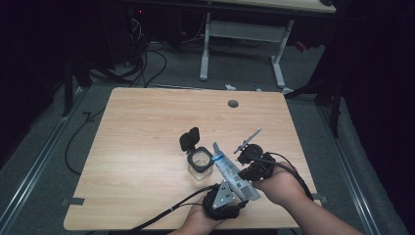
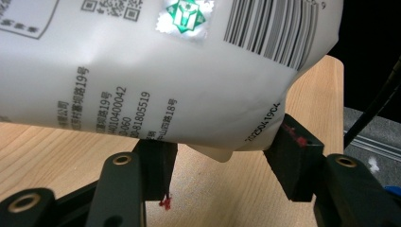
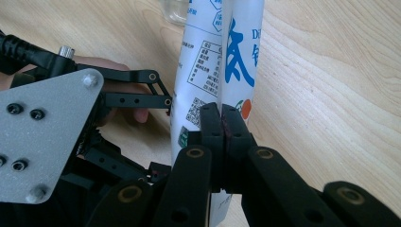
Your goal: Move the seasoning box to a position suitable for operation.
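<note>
Clearly the thing in hand is a soft white pouch (image 1: 234, 172), printed with blue lettering and a barcode, held in the air above the near edge of the wooden table (image 1: 147, 137) and tilted so its top corner points toward an open clear jar (image 1: 199, 162) with a black flip lid (image 1: 190, 139). The right gripper (image 3: 222, 124) has its jaws pressed tight on the pouch's flat seam, nipping it like a peg. The left gripper (image 2: 220, 158) sits at the pouch's lower end: in its own view the pouch's bulging corner hangs between the jaws, the right-hand pad looks to touch the film, the other seems just shy of it, so I cannot tell for sure that it grips.

My guess is that the pouch handles like any filled sachet: light, limp, smooth-skinned and prone to sag or slide if pinched on the belly. The stiff welded seam is the sound place to hold it, as the right gripper does, with the left steadying the bottom edge. Squeezing the full middle risks spurting contents once it is opened. The jar looks light too, and could tip if knocked.
</note>
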`<act>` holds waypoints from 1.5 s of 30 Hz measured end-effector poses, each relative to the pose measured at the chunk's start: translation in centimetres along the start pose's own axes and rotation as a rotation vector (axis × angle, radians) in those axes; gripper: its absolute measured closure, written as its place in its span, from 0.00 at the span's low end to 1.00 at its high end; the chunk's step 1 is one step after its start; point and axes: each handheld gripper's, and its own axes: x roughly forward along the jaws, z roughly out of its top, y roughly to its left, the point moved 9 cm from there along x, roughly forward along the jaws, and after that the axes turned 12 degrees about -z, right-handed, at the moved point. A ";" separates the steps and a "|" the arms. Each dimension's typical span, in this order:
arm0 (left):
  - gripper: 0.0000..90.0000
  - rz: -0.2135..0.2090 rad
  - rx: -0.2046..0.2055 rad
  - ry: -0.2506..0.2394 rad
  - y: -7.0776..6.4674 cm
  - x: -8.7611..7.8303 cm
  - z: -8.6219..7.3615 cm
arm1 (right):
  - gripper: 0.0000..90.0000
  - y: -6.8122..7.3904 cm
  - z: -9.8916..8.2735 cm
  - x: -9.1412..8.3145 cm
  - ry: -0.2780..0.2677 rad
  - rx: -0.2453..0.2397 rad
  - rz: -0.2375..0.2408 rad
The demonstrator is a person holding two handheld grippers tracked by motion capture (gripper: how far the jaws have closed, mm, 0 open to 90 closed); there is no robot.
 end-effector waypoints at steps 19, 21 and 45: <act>0.52 0.008 0.001 -0.001 0.1 0.1 0.2 | 1.00 -0.2 0.5 0.0 0.033 0.011 0.043; 0.52 0.010 0.001 -0.001 0.2 0.0 0.3 | 1.00 -0.2 0.5 -0.1 0.037 0.023 0.041; 0.53 0.055 -0.004 -0.014 1.1 -1.0 0.7 | 1.00 0.1 2.1 -0.4 0.019 -0.002 0.060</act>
